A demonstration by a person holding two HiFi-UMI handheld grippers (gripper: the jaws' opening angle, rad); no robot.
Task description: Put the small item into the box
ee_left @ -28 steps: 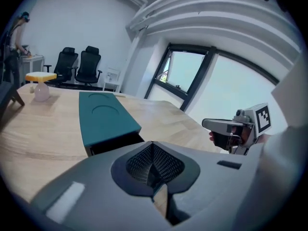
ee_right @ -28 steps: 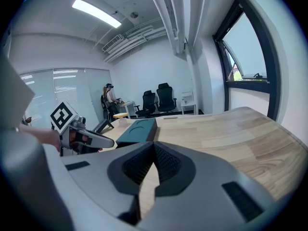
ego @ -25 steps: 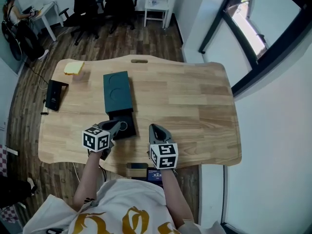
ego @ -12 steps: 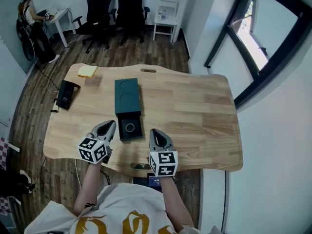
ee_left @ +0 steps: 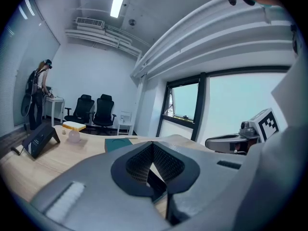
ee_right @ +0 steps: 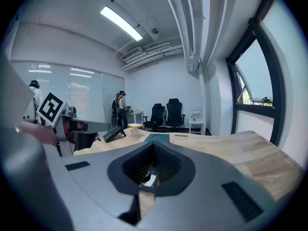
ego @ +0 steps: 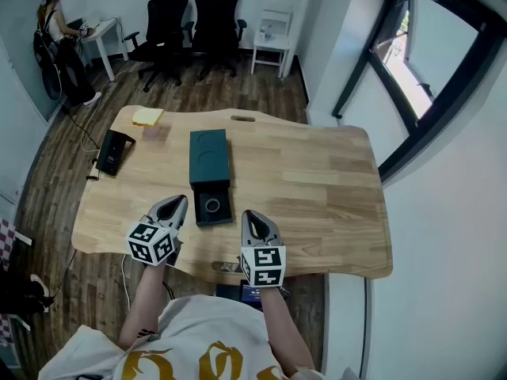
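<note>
A dark green box [ego: 209, 155] lies mid-table, and its open tray [ego: 212, 207] juts toward me. A small round ring-like item [ego: 212, 205] rests inside the tray. My left gripper [ego: 176, 205] hovers just left of the tray, its jaws shut on nothing. My right gripper [ego: 253, 220] hangs to the tray's right near the front edge, also shut and empty. In the left gripper view the left gripper [ee_left: 153, 143] points past the box [ee_left: 118, 144]. In the right gripper view the right gripper [ee_right: 154, 146] has the box [ee_right: 156, 137] beyond its tips.
On the wooden table [ego: 317, 180], a yellow sponge [ego: 147, 116], a small pinkish object [ego: 154, 132] and a black device [ego: 111, 151] sit at the far left. Office chairs [ego: 190, 22] and a person at a desk [ego: 59, 34] are beyond the table.
My left gripper has drawn back from the box's tray to its left side, and the round item now shows inside the tray. The right gripper has barely moved.
</note>
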